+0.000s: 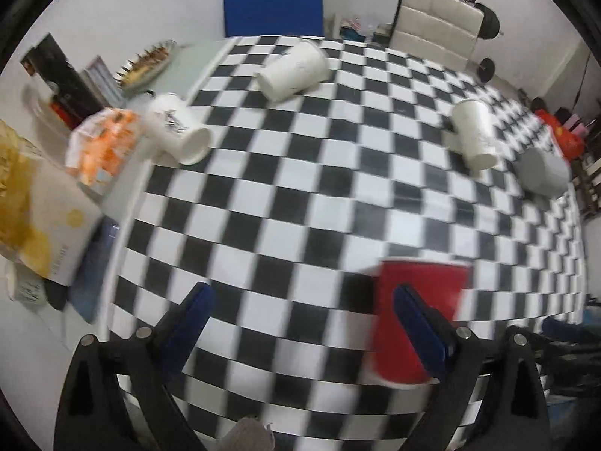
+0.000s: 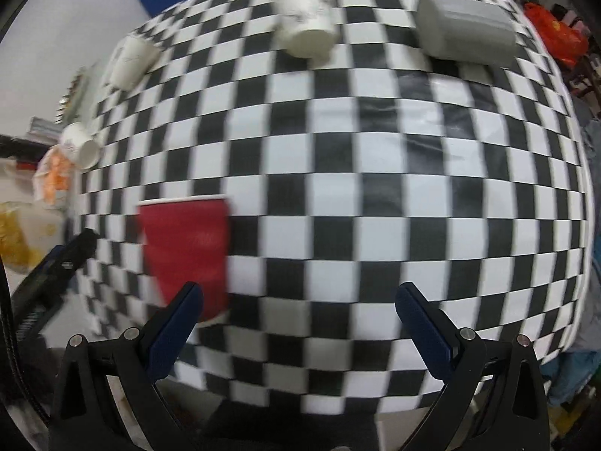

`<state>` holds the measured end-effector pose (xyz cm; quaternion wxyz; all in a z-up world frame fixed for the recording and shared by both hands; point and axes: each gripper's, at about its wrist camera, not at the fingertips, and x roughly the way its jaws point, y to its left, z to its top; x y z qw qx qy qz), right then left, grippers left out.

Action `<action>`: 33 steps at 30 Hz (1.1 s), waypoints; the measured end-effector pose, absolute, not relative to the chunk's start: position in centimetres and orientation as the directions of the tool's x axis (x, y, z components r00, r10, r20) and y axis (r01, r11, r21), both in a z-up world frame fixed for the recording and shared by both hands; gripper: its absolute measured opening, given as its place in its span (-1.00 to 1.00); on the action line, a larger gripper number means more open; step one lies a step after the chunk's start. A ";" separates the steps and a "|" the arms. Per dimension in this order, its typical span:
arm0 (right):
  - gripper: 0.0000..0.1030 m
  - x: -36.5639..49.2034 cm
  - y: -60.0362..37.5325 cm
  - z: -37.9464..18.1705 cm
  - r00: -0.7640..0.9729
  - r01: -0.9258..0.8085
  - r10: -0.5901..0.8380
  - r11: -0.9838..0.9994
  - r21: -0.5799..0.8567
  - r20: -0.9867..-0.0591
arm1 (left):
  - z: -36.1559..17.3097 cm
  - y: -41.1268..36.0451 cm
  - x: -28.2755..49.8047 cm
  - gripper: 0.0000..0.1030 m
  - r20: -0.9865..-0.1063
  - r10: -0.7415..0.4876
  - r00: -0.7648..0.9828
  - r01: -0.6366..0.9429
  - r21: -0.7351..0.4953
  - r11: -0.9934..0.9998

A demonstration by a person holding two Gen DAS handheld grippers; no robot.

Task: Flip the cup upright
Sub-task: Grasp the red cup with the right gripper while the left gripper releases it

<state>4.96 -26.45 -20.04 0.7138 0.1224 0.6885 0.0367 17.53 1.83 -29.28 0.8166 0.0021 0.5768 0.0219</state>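
A red paper cup stands upright on the checkered table, rim up; it also shows in the right wrist view. My left gripper is open and empty, its right finger just in front of the red cup. My right gripper is open and empty, with the red cup beyond its left finger. White cups lie on their sides: one at the back, one at the left, one at the right. A grey cup lies on its side at the far right.
The checkered cloth covers the table. Snack bags, a box and a dish rack crowd the left side. Chairs and a blue board stand behind. The left gripper shows at the left in the right wrist view.
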 end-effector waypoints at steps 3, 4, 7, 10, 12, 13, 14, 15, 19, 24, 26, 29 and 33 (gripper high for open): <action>1.00 8.0 -23.4 -21.2 0.013 0.097 0.256 0.962 0.256 -0.967 | -31.1 2.7 17.8 0.90 -0.951 0.064 0.302 -0.032 0.057 0.998; 1.00 7.9 -23.3 -22.4 0.000 0.093 0.255 0.963 0.254 -0.967 | -31.6 3.4 17.7 0.90 -0.955 0.067 0.288 -0.035 0.060 0.998; 1.00 8.5 -22.9 -24.6 -0.047 0.077 0.262 0.963 0.258 -0.964 | -33.3 4.0 17.9 0.90 -0.964 0.063 0.258 -0.036 0.056 0.998; 0.99 12.4 -19.4 -29.1 -0.099 0.077 0.266 0.963 0.259 -0.959 | -34.8 4.7 18.1 0.89 -0.972 0.061 0.229 -0.035 0.055 0.998; 0.99 13.4 -17.8 -30.4 -0.128 0.079 0.272 0.961 0.264 -0.954 | -35.5 5.2 18.1 0.89 -0.976 0.061 0.209 -0.040 0.054 0.998; 0.99 13.6 -17.4 -30.8 -0.139 0.077 0.274 0.961 0.265 -0.952 | -35.7 5.4 18.1 0.90 -0.977 0.062 0.204 -0.040 0.055 0.998; 0.99 14.7 -16.1 -31.9 -0.152 0.077 0.272 0.962 0.263 -0.950 | -36.0 5.5 18.1 0.89 -0.978 0.067 0.200 -0.039 0.060 0.997; 0.99 16.3 -14.1 -33.6 -0.169 0.080 0.273 0.962 0.263 -0.947 | -36.3 5.7 18.1 0.89 -0.978 0.071 0.196 -0.036 0.065 0.997; 0.97 18.9 -11.5 -36.5 -0.217 0.107 0.307 0.951 0.290 -0.927 | -37.0 6.2 18.0 0.89 -0.980 0.075 0.186 -0.033 0.070 0.997; 0.95 19.8 -10.9 -38.6 -0.257 0.122 0.335 0.942 0.313 -0.907 | -37.9 6.7 18.1 0.89 -0.982 0.079 0.172 -0.028 0.076 0.997; 0.92 20.0 -10.7 -39.2 -0.266 0.125 0.339 0.941 0.316 -0.903 | -38.1 6.7 18.2 0.89 -0.983 0.081 0.168 -0.022 0.078 0.997; 0.83 20.3 -10.6 -39.9 -0.280 0.123 0.341 0.940 0.319 -0.897 | -38.7 6.5 18.3 0.89 -0.983 0.084 0.162 -0.013 0.083 0.996; 0.68 20.3 -10.4 -40.3 -0.279 0.124 0.338 0.941 0.315 -0.899 | -39.0 5.8 18.2 0.89 -0.983 0.088 0.163 -0.001 0.089 0.996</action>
